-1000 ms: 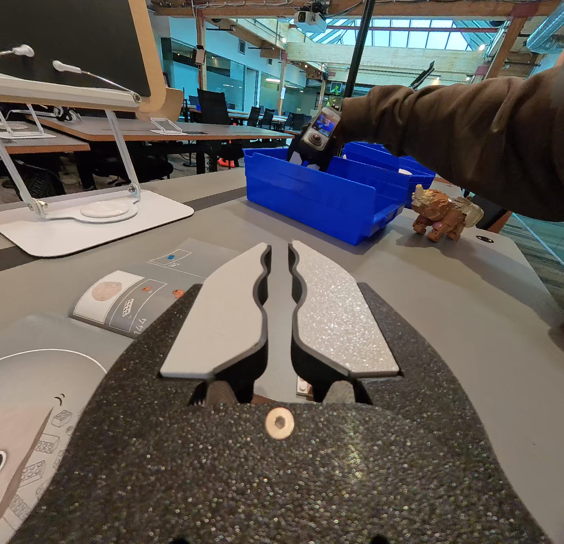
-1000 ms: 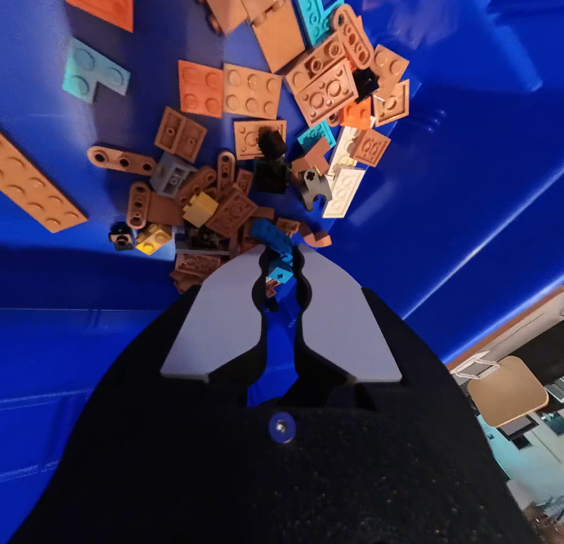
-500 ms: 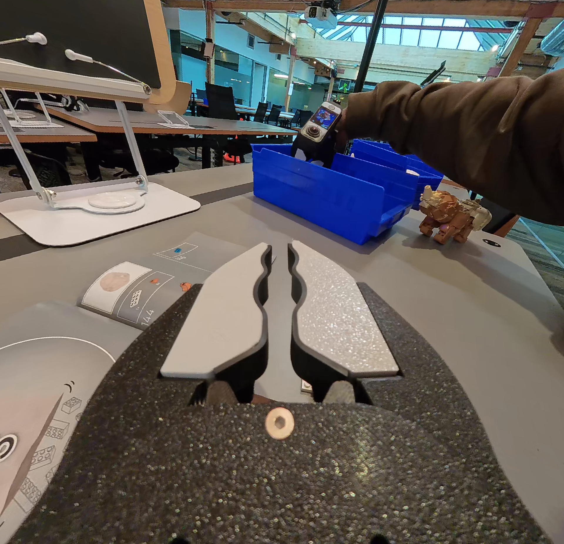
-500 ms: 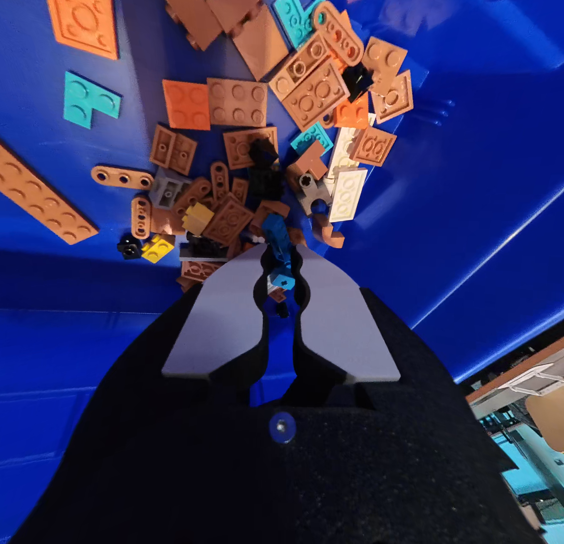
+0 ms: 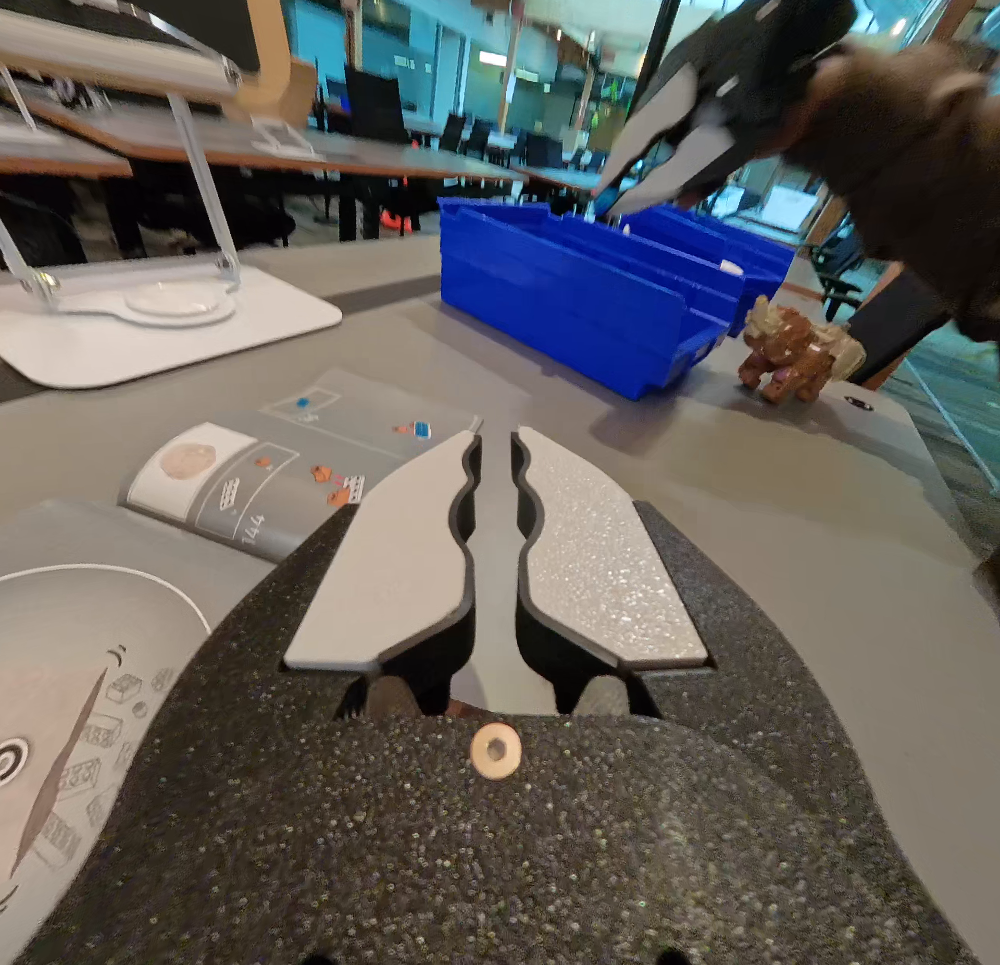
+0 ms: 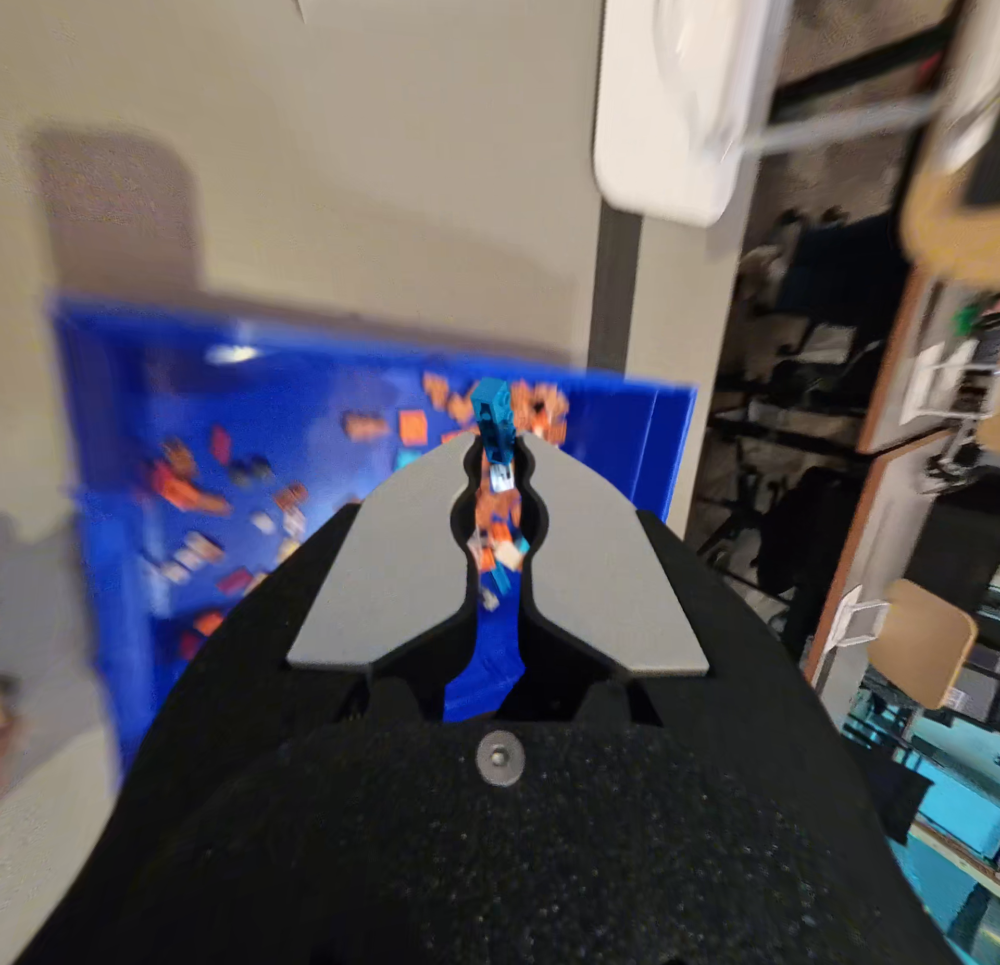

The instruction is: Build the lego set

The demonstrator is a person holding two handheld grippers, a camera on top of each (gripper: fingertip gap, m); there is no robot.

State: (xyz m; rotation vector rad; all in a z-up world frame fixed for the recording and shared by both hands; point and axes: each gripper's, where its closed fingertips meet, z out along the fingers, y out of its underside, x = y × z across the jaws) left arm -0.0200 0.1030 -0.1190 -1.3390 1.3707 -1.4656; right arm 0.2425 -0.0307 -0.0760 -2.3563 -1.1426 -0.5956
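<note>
Right claw [image 6: 495,441] pinching small blue brick [image 6: 493,416] at its tips, held in air above blue bin [image 6: 108,452]. Loose orange, tan and teal pieces [image 6: 184,489] lie blurred on bin floor. Left claw [image 5: 495,441] low over grey bench [image 5: 730,506], fingers nearly together with narrow gap, nothing between them. Open instruction booklet [image 5: 260,484] just left of it. Brown animal model [image 5: 795,351] stands on bench beside bin. White stand base [image 5: 162,322] far left.
</note>
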